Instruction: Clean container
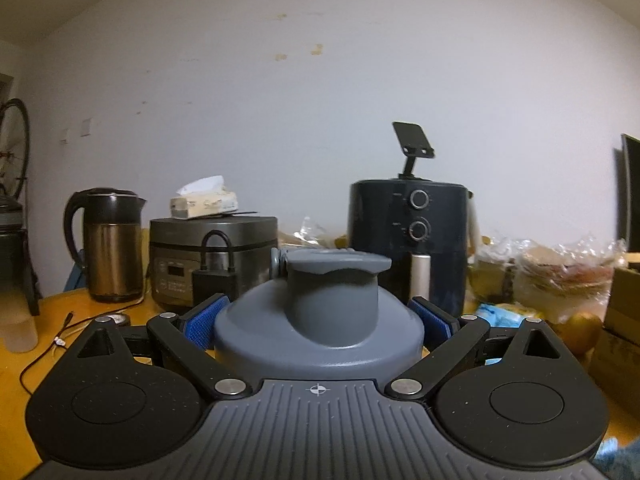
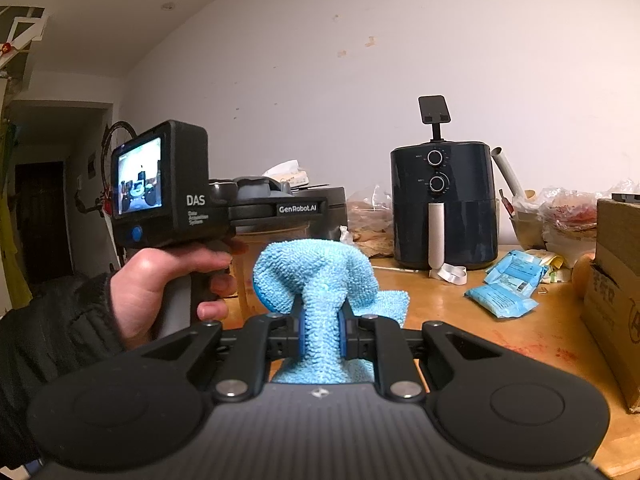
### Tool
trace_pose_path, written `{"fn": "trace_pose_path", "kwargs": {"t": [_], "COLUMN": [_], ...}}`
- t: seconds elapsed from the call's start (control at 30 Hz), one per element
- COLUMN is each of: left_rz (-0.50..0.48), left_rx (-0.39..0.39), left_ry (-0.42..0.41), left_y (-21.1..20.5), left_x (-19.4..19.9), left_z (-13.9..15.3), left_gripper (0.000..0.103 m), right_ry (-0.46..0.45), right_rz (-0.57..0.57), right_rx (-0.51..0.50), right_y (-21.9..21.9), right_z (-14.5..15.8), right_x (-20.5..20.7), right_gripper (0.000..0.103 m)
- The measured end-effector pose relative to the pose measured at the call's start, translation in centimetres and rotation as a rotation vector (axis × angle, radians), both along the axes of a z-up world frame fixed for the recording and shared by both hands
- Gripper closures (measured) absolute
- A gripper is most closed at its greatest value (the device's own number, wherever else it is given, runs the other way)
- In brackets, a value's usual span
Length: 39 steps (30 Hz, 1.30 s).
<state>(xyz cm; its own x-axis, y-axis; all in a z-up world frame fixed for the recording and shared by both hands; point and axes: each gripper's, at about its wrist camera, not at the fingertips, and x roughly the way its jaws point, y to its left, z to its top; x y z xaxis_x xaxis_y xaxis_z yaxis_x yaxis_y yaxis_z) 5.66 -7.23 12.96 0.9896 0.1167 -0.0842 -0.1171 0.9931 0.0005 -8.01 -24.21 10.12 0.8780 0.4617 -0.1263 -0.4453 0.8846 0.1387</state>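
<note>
Left tool: blue pads pinching a grey bottle lid from both sides, pointing level.
Bottle: clear container under that lid, held up off the tabletop; in the right view it sits just behind the cloth.
Right tool: pressed nearly together, gripping a light blue cloth that bunches up above the pads.
Left hand: wrapped around the left tool's handle, dark sleeve at the wrist.
Tabletop back row: kettle, rice cooker with a tissue box on top, dark air fryer.
Right side: blue packets, cardboard box, plastic-wrapped food.
</note>
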Motion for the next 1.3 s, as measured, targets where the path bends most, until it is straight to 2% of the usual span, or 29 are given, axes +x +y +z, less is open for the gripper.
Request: {"fn": "trace_pose_path", "kwargs": {"t": [0.37, 0.73, 1.0, 1.3], "left_rz": [0.119, 0.149, 0.140, 0.062], "left_rx": [0.000, -0.016, 0.017, 0.043], "left_ry": [0.011, 0.054, 0.054, 0.031], "left_y": [-1.5, -1.6, -1.7, -1.4], "left_x": [0.2, 0.8, 0.8, 0.5], "left_z": [0.5, 0.6, 0.3, -0.1], "left_gripper": [0.006, 0.008, 0.008, 0.008], "right_ry": [-0.003, -0.005, -0.003, 0.004], "right_rz": [-0.003, -0.007, -0.008, -0.009], "right_rx": [0.012, 0.013, 0.011, 0.010], "right_y": [-0.3, -0.5, -0.5, -0.4], "right_z": [0.0, 0.0, 0.1, 0.0], "right_x": [-0.1, -0.3, -0.4, -0.3], "right_gripper": [0.091, 0.091, 0.091, 0.091]}}
